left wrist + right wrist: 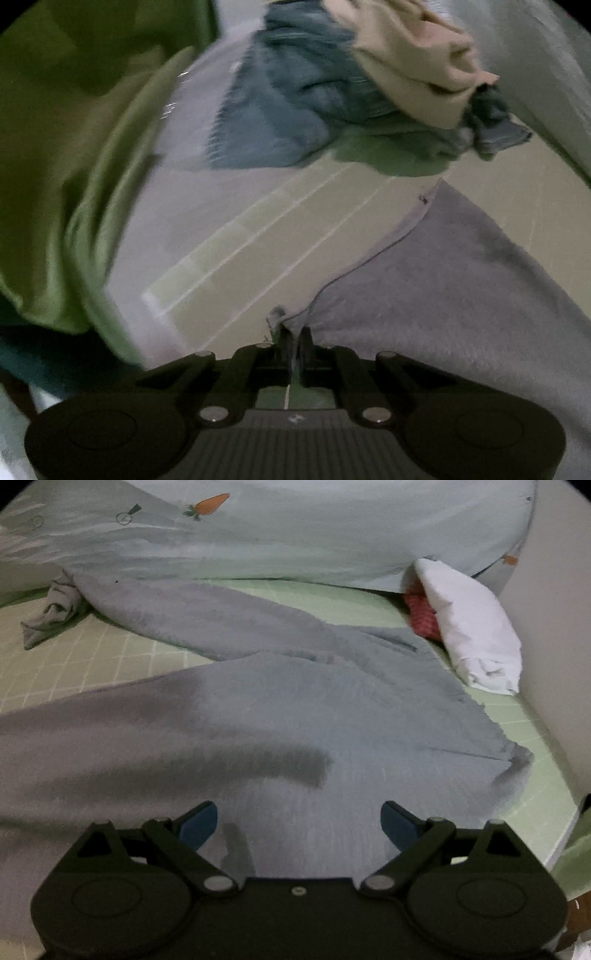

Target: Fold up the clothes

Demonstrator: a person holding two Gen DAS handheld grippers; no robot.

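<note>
One grey garment (258,709) — left gripper (294,338) pinching its edge; right gripper (299,821) spread above it.

One grey garment (258,709) spread on the bed, one small crumpled grey piece (51,613), one white pillow (476,627), one carrot-print quilt (295,528), one red item (419,616), one blue garment (280,110), one beige garment (410,62), one green cloth (74,147), two grippers

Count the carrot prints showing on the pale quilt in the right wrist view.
2: one carrot at top centre, another carrot at the quilt's right edge; folds may hide more.
</note>
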